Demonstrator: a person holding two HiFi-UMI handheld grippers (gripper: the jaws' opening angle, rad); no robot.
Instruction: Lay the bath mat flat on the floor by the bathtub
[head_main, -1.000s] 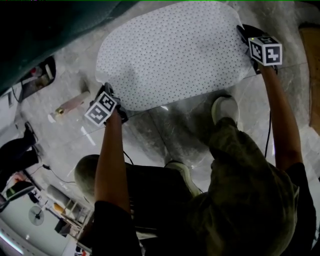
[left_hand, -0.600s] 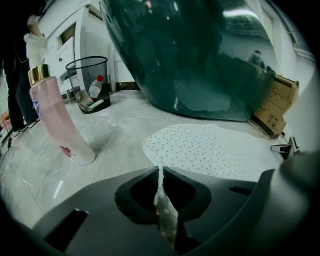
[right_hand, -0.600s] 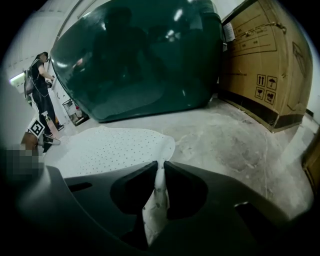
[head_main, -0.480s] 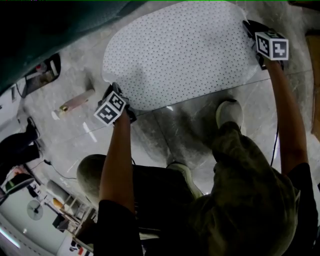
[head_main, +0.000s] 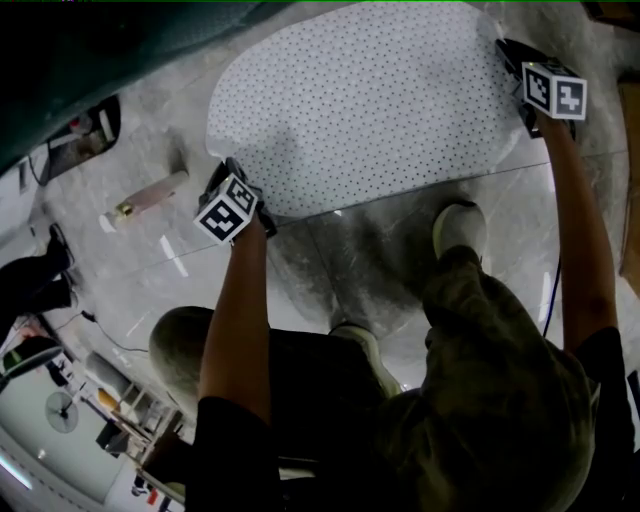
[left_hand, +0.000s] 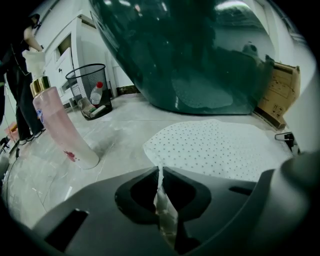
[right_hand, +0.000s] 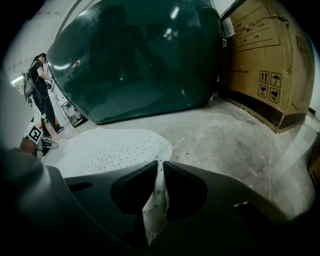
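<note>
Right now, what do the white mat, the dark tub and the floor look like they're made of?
Bath mat: likely thin rubber or soft plastic, matte white, evenly dotted; its pinched edge creases limply.
Bathtub: glossy dark green, probably acrylic or enamel; it mirrors lights and the mat.
Floor: polished stone-look tile, grey veining, faint joint lines.

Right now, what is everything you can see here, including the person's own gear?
bath mat: one, white with dark dots, mostly spread on the floor
bathtub: one, dark green, behind the mat
pink bottle: one, gold collar, left of the mat
wire bin: one, black, far left
cardboard box: one, brown, right of the bathtub
bystander: one, dark clothes, background
shoes: two, pale, just short of the mat
left gripper: black, shut on the mat's near-left edge
right gripper: black, shut on the mat's right edge
</note>
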